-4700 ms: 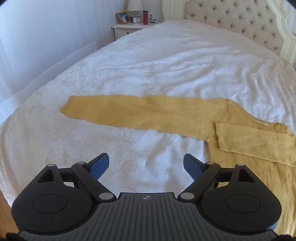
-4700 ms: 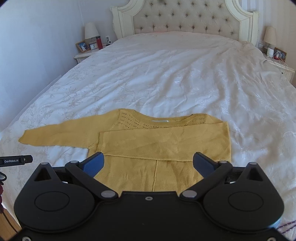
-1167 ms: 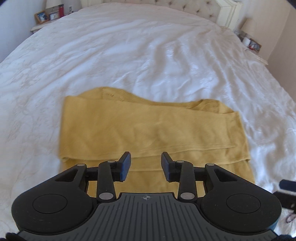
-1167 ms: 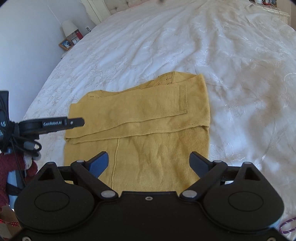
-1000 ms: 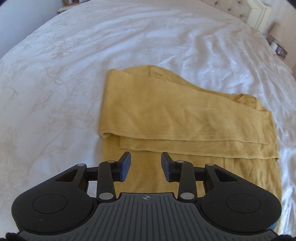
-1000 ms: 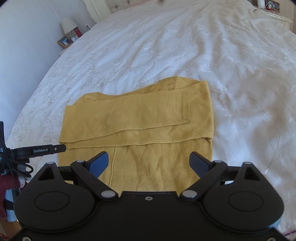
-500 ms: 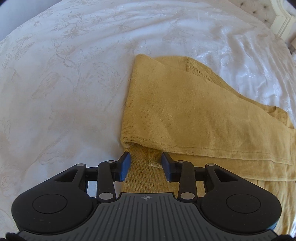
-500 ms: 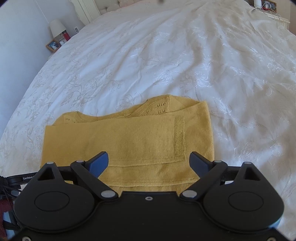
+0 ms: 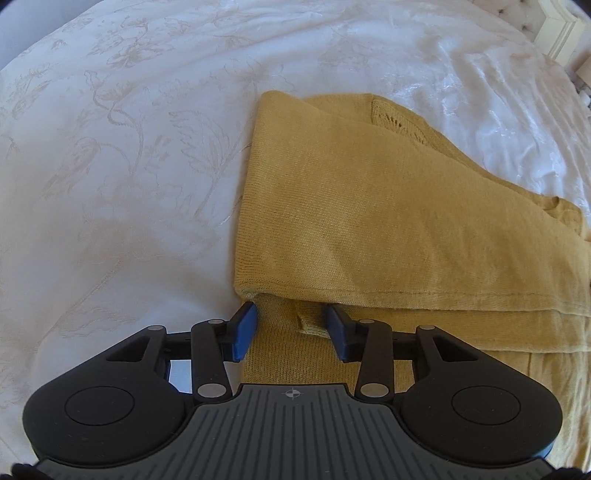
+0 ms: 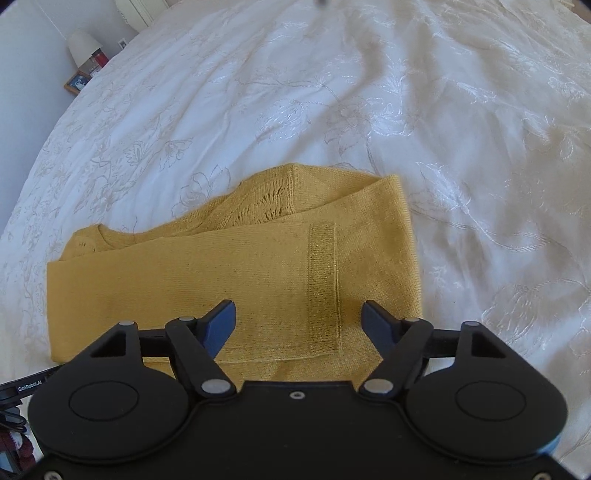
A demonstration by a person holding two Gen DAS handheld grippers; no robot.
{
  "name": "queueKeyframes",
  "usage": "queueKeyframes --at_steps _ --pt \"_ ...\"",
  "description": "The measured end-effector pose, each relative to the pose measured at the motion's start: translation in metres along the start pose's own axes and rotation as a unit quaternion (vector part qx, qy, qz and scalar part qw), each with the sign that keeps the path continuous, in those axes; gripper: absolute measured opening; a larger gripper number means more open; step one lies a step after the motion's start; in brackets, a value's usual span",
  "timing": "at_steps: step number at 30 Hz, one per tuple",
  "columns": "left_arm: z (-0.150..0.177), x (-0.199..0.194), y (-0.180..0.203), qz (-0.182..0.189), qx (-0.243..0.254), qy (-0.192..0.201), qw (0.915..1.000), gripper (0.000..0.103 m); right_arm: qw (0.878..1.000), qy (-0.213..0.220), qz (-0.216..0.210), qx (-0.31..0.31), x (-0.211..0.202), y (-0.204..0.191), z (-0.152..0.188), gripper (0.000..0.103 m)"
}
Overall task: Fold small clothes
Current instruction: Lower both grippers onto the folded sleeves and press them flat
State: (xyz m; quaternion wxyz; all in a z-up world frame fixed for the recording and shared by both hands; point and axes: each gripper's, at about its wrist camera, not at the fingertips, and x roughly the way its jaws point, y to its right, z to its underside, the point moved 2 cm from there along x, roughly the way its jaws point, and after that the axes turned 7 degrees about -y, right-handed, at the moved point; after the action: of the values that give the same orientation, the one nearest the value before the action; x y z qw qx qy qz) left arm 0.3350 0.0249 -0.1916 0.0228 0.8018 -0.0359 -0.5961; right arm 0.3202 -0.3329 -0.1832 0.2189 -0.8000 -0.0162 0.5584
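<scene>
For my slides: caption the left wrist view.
Open left gripper over the yellow sweater's folded edge on the white bedspread.

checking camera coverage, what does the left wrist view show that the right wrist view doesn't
Only the left wrist view shows the headboard corner and the left tongs, open over the sweater's left edge. Only the right wrist view shows the lamp, picture frame, the sleeve cuff and the open right tongs. Both show the yellow sweater on the white bedspread.

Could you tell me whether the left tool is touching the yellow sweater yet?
Cannot tell. In the left wrist view the left tool is open, its fingers straddling the yellow sweater edge, but no view plainly shows contact or a gap.
</scene>
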Motion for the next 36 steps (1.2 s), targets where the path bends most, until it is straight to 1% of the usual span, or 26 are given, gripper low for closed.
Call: queueKeyframes --at_steps 3,4,5,6,8,9,14,17,18,21,24,25,27,28,29,30,31,32,36 --pt "0.000 0.001 0.001 -0.002 0.001 0.001 1.0000 0.042 1.000 -0.004 -0.011 0.006 0.002 0.000 0.001 0.065" --pt "0.000 0.000 0.001 -0.003 0.002 0.000 1.0000 0.042 1.000 -0.006 -0.014 0.010 0.002 -0.001 0.002 0.059" --pt "0.000 0.000 0.002 -0.004 0.004 0.000 1.0000 0.042 1.000 -0.008 -0.016 0.012 0.003 -0.002 0.003 0.050" --pt "0.000 0.000 0.003 -0.005 0.005 0.000 1.0000 0.042 1.000 -0.009 -0.018 0.015 0.003 -0.003 0.003 0.043" --pt "-0.001 0.000 0.003 -0.005 0.006 -0.001 1.0000 0.042 0.999 -0.009 -0.023 0.023 0.000 -0.004 0.003 0.019" --pt "-0.001 0.000 0.003 -0.005 0.006 -0.001 1.0000 0.042 0.999 -0.004 -0.029 0.024 -0.006 -0.007 0.003 0.014" --pt "-0.001 0.001 0.003 -0.001 0.006 -0.001 1.0000 0.042 0.997 0.044 -0.059 0.015 -0.055 -0.019 0.007 0.013" --pt "-0.001 0.001 0.002 0.002 0.008 -0.002 1.0000 0.042 0.996 0.047 -0.061 0.038 -0.069 -0.008 0.012 0.013" --pt "-0.001 0.001 0.002 0.003 0.009 -0.002 1.0000 0.042 0.997 0.042 -0.055 0.047 -0.067 -0.002 0.013 0.013" --pt "-0.001 0.000 0.002 0.006 0.015 -0.005 0.9999 0.042 0.998 0.021 -0.010 0.057 -0.050 0.016 0.014 0.013" --pt "-0.002 0.000 0.002 0.009 0.022 -0.007 0.9997 0.042 0.998 0.003 0.021 0.064 -0.036 0.030 0.016 0.013" --pt "-0.002 0.000 0.002 0.010 0.024 -0.007 0.9996 0.042 0.998 0.003 0.020 0.067 -0.034 0.032 0.015 0.020" --pt "-0.002 0.000 0.003 0.011 0.026 -0.006 0.9996 0.042 0.997 0.015 -0.012 0.073 -0.036 0.034 0.015 0.021" --pt "-0.002 0.001 0.004 0.011 0.026 -0.005 0.9996 0.042 0.997 0.023 -0.020 0.070 -0.038 0.031 0.015 0.026" --pt "-0.001 0.001 0.005 0.010 0.026 -0.005 0.9996 0.042 0.997 0.025 -0.025 0.064 -0.037 0.029 0.015 0.040" --pt "-0.001 0.001 0.006 0.009 0.025 -0.004 0.9996 0.042 0.998 0.024 -0.029 0.057 -0.035 0.025 0.014 0.049" --pt "-0.001 0.002 0.007 0.008 0.025 -0.003 0.9997 0.043 0.998 0.023 -0.034 0.054 -0.031 0.022 0.014 0.062" --pt "-0.001 0.002 0.008 0.007 0.024 -0.003 0.9997 0.043 0.997 0.020 -0.041 0.055 -0.027 0.020 0.013 0.065" --pt "0.000 0.002 0.008 0.006 0.024 -0.004 0.9997 0.043 0.998 0.001 -0.043 0.050 -0.009 0.013 0.013 0.065"
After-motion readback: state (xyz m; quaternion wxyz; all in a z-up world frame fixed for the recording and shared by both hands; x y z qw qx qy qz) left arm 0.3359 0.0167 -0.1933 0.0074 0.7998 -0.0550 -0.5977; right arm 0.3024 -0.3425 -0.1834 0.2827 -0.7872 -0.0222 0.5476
